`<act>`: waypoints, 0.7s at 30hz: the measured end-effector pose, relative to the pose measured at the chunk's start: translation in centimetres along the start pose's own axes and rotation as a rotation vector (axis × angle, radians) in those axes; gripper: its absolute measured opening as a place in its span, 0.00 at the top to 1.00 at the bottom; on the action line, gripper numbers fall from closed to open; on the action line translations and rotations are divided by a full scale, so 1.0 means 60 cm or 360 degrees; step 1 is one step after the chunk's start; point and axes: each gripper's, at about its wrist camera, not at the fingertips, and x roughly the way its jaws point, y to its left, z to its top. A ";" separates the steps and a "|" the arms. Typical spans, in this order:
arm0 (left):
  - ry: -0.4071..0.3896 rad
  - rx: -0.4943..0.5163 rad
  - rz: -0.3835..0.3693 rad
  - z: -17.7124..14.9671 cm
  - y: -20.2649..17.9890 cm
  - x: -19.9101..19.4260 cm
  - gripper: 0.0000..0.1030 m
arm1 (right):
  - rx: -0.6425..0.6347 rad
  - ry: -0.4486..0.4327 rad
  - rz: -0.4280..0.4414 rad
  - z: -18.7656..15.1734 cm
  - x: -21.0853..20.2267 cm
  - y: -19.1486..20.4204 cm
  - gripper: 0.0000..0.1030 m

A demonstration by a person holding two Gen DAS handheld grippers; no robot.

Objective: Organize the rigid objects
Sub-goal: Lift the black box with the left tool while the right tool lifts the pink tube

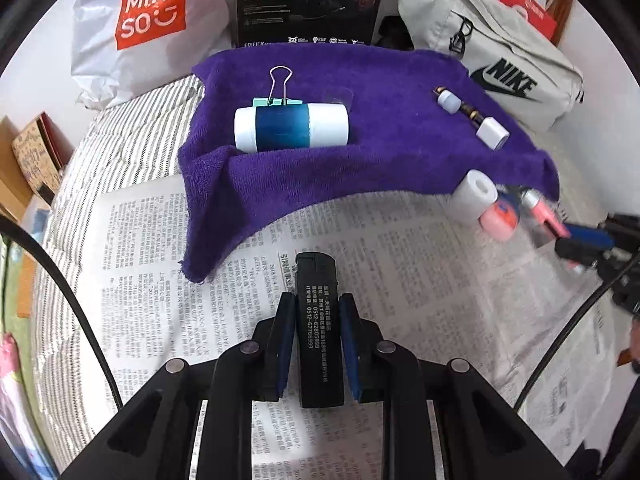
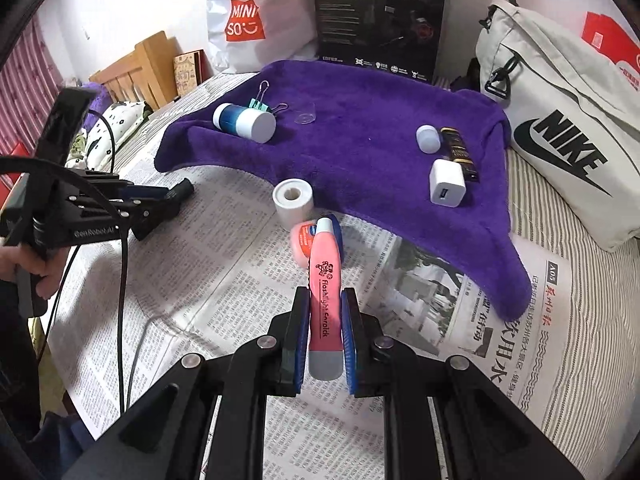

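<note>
Left wrist view: the left gripper (image 1: 316,312) clamps a black lighter (image 1: 318,320) above the newspaper (image 1: 160,240); a blue-and-white bottle (image 1: 291,127) lies on the purple towel (image 1: 380,160) near its left edge. Right wrist view: the right gripper (image 2: 325,312) clamps a pink flashlight (image 2: 325,288) over the newspaper, just beside the towel's near edge, above a pink jar (image 2: 302,246).

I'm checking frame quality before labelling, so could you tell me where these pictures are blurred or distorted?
Left wrist view: the right tool and its pink flashlight smear with motion blur at the right edge; the black lighter is sharp. Right wrist view: crisp throughout. Both: fisheye bending and dark corners.
</note>
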 end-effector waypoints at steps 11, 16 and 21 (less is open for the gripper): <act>0.0015 0.0072 0.0097 -0.012 -0.012 -0.006 0.79 | 0.0024 -0.0005 -0.0007 -0.001 0.000 -0.009 0.85; 0.0023 0.0025 0.0050 -0.007 -0.004 -0.006 0.80 | 0.0061 -0.0015 -0.0002 0.004 0.003 -0.017 0.85; -0.0002 -0.0017 -0.0006 0.001 0.005 -0.015 0.80 | 0.0079 -0.0036 -0.0010 0.015 -0.001 -0.026 0.85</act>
